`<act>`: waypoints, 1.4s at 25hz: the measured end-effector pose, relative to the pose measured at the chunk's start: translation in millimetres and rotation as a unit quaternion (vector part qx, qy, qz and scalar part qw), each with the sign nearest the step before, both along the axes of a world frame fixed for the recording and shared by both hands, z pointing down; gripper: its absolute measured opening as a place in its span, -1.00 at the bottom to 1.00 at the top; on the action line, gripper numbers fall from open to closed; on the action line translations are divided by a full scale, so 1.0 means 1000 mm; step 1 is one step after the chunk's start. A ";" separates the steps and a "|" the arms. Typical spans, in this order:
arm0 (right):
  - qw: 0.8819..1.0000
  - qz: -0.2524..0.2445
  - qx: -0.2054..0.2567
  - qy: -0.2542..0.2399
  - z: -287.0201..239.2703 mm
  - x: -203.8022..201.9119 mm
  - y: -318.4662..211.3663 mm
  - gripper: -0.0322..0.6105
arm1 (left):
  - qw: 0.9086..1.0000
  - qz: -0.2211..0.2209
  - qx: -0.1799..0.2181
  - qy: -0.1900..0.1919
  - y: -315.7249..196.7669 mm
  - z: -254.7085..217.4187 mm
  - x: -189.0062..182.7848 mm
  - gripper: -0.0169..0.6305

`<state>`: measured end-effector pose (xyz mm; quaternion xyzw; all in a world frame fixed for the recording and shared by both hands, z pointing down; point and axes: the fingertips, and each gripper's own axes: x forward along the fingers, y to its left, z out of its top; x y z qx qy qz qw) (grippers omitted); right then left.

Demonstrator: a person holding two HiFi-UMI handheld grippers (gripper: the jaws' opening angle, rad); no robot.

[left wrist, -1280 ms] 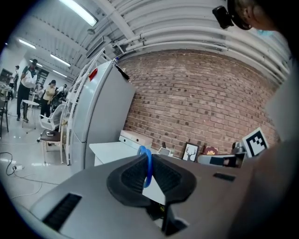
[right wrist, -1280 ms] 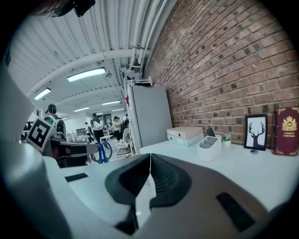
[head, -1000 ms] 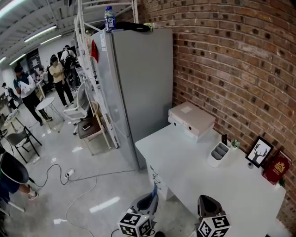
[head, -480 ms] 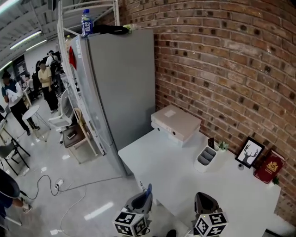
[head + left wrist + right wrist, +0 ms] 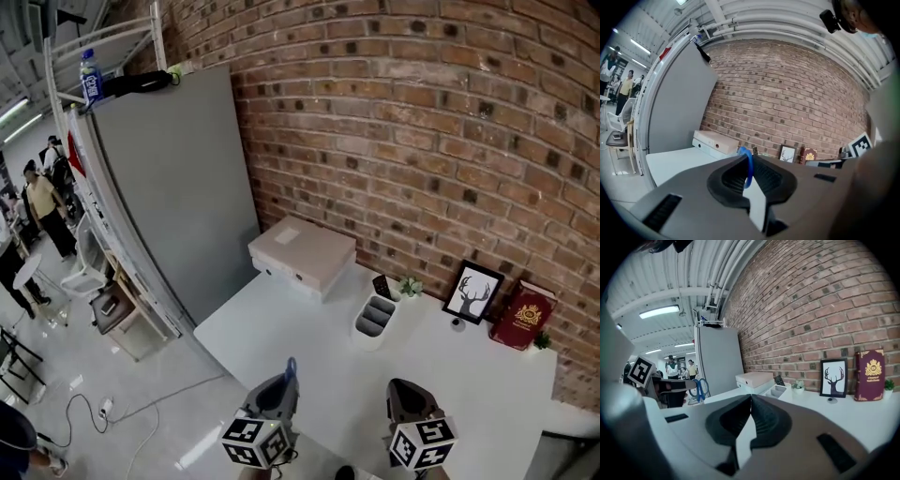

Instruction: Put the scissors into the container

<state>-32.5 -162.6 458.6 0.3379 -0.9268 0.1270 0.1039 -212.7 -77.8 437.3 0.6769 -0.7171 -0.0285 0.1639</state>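
Left gripper (image 5: 745,161) — clamped on the scissors (image 5: 748,165). Only a blue handle loop shows past the jaws; the blades are hidden. It hangs at the near-left corner of the table (image 5: 469,403).

Container (image 5: 373,319) — white, slotted, at 1 o'clock from your left gripper and well apart from it. A box (image 5: 302,255) sits at its 10 o'clock and a small plant (image 5: 410,285) just behind it.

Right gripper (image 5: 750,399) — jaws pressed together, nothing between them.

Risk: your hold looks to be on a thin part, so the scissors could pivot or slip on the way across. A slanted entry could catch a slot wall and tip the probably light container, or knock the plant.

Room: the tabletop is bare between grippers and container, so you have a straight run. The left edge drops to the floor at 9 o'clock, and the brick wall (image 5: 422,141) closes off 12 o'clock. The frame (image 5: 472,291) and book (image 5: 521,319) stand at 2 o'clock, off the path.
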 end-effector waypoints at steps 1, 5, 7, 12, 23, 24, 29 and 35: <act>1.000 0.004 -0.002 -0.001 0.000 0.005 -0.004 -0.89 | 1.000 0.003 0.001 -0.001 -0.007 -0.002 0.003 -0.85; 1.000 0.017 -0.002 -0.005 0.003 0.018 -0.020 -0.89 | 1.000 0.015 0.003 -0.007 -0.036 -0.008 0.011 -0.85; 1.000 0.027 -0.008 -0.009 0.005 0.021 -0.025 -0.89 | 1.000 0.025 0.003 -0.011 -0.049 -0.011 0.014 -0.85; 0.998 0.055 -0.011 -0.014 0.006 0.023 -0.038 -0.89 | 0.998 0.060 0.017 -0.022 -0.087 -0.026 0.013 -0.85; 0.991 0.134 -0.020 -0.003 0.010 0.020 -0.053 -0.89 | 0.985 0.168 0.035 -0.034 -0.161 -0.048 0.013 -0.85; 0.990 0.140 -0.021 0.001 0.012 0.020 -0.052 -0.89 | 0.983 0.176 0.036 -0.032 -0.167 -0.048 0.014 -0.85; 0.983 0.179 -0.024 0.010 0.013 0.028 -0.053 -0.90 | 0.976 0.214 0.040 -0.024 -0.195 -0.049 0.023 -0.85; 0.975 0.221 -0.034 0.015 0.021 0.037 -0.051 -0.90 | 0.967 0.253 0.033 -0.015 -0.228 -0.039 0.038 -0.85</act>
